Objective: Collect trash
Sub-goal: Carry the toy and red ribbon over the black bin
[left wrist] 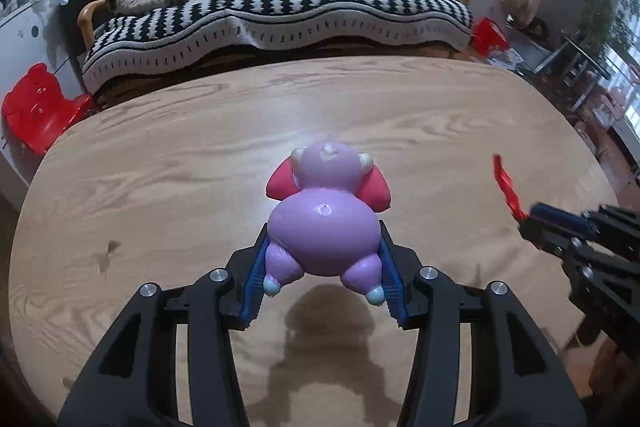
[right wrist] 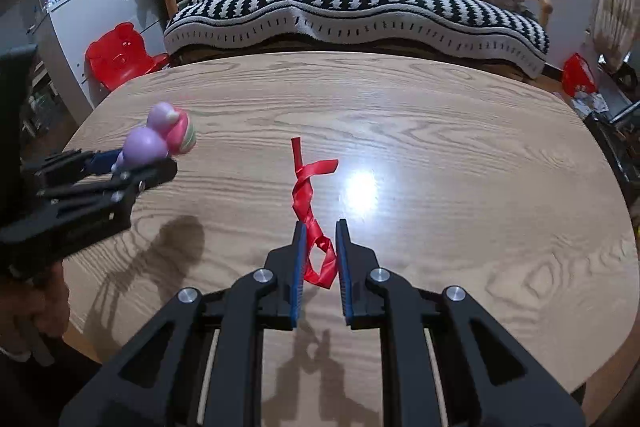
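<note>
Left gripper [left wrist: 323,255] clamped on rounded purple pig toy [left wrist: 325,223], could squirt out. Right gripper [right wrist: 320,247] pinching thin red ribbon [right wrist: 308,195]; may slip.

My right claw [right wrist: 320,227] pinches a twisted red ribbon [right wrist: 308,195] above the wooden bench [right wrist: 460,167]. At left, my left claw [right wrist: 136,159] grips a purple and pink toy [right wrist: 160,135].
</note>
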A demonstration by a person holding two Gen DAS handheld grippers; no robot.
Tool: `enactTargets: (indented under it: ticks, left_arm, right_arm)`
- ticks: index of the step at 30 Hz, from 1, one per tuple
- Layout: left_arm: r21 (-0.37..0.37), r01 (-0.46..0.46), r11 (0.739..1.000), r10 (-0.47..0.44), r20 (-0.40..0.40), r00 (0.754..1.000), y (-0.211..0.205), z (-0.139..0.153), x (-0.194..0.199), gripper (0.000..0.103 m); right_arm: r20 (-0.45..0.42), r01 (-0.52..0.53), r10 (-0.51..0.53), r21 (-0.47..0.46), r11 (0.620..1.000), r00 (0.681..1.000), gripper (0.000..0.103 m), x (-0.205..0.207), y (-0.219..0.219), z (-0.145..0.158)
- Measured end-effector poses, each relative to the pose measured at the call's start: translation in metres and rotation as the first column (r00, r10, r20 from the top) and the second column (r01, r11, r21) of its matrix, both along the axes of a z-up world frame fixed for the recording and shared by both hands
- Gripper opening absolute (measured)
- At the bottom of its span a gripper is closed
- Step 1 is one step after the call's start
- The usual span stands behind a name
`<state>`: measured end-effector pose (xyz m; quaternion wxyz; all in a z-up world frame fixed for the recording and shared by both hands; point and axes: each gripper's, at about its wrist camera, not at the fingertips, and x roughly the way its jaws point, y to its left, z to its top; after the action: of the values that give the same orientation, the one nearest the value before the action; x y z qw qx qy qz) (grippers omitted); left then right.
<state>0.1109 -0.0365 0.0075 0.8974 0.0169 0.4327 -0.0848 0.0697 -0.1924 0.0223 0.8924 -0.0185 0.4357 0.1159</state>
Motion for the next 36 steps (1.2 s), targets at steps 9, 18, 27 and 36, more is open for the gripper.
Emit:
enactTargets:
  ticks: [9,18,27,36]
  left_arm:
    - [0.021,0.07,0.997,-0.071,0.028,0.997,-0.028,0.008,-0.026,0.048]
    - [0.028,0.116,0.993,-0.116,0.022,0.993,-0.061,0.007,-0.026,0.048]
    - [0.004,0.236,0.972,-0.236,0.016,0.972,-0.124,0.004,-0.036,0.048]
    - [-0.05,0.402,0.914,-0.402,0.014,0.916,-0.224,0.0,-0.062,0.048]
  right_arm:
    - [0.019,0.023,-0.023,0.003,1.0,1.0,0.015,-0.038,-0.013,0.003]
    - [0.028,0.076,-0.076,0.012,0.997,0.997,0.015,-0.042,-0.04,0.007]
    - [0.042,0.209,-0.209,0.013,0.978,0.977,0.015,-0.065,-0.11,0.012]
    - [0.047,0.395,-0.397,0.049,0.917,0.916,0.015,-0.114,-0.211,0.013]
